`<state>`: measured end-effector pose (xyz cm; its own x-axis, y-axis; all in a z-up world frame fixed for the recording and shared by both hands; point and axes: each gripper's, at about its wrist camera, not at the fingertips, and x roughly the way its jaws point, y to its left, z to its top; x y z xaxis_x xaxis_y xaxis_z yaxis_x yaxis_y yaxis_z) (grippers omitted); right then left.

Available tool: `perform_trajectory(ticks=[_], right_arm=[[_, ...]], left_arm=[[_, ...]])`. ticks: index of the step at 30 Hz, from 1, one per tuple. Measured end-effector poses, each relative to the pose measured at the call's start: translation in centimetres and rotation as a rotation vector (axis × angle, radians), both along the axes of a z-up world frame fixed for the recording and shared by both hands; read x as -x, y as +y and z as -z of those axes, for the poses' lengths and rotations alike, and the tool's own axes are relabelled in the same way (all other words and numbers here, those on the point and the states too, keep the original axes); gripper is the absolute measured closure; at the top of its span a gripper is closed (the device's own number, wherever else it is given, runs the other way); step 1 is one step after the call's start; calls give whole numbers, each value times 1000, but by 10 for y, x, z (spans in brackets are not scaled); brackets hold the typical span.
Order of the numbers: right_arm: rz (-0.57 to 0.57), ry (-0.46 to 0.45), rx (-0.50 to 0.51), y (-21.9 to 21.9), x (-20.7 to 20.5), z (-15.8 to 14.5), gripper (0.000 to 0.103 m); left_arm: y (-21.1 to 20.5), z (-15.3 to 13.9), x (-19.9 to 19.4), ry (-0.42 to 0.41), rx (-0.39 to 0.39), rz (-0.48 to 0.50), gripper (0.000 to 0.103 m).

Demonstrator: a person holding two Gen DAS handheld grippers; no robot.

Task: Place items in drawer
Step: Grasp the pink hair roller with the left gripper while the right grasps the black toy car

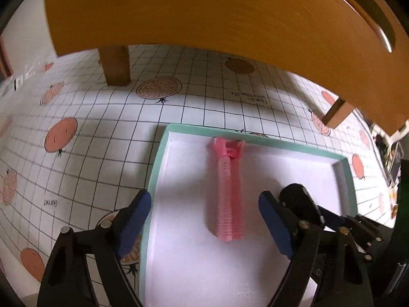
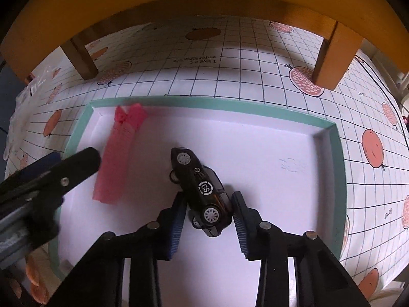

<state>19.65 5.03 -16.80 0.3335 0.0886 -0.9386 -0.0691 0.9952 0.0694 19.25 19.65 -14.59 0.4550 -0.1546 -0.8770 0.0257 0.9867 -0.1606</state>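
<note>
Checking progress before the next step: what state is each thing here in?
Tray: open-topped, on the table.
Pink clip: lying flat in the tray, free.
Toy car: on its side, between the right gripper's pads.
Left gripper: open, empty.
Right gripper: closed on the car.

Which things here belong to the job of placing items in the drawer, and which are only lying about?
Belonging to the job:
- black toy car, between the right tongs
- pink hair clip, between the open left tongs
- white tray with teal rim holding both
- wooden drawer unit behind

Only lying about:
- fruit-print tablecloth
- clear plastic wrapper
</note>
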Motion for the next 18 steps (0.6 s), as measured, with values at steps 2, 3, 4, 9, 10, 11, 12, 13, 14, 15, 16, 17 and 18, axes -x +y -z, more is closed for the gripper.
perform_trajectory(ticks=[2,3,4,9,10,11,12,13,14,15,16,17,18], right_arm=[[0,1,-2,-2,2,0,65],[1,1,-3,-4,3,0,65],[3,2,-5,-4,3,0,65],[3,6,-5,-7,7,0,65],[4,7,-5,-7,8,0,65],[3,9,-5,-8,9,0,65],[4,12,-5,-8,10,0,65],[4,14,-4,-9,11,-1,65],[5,17,-4,-9,12,-1,65],[6,20,-6,-9,13,-1,65],[7,23,-9,-10,14,-1,65],[8,28,-14,-10,15,-1,65],[10,31,-21,-11,17,-2,65]], left_arm=[[-3,3,-1,24,27,15,33],[-5,5,-2,33,24,20,35],[-7,7,-2,40,16,27,36],[-15,19,-1,87,7,61,63],[-15,20,0,86,-2,62,70],[-16,19,1,80,-13,65,74],[-15,20,0,85,-12,69,75],[-15,20,0,86,-9,70,75],[-14,20,0,87,-8,70,75],[-14,20,2,86,-7,72,75],[-13,19,3,88,-7,72,75],[-13,19,4,90,-7,72,75],[-12,18,6,93,-3,71,75]])
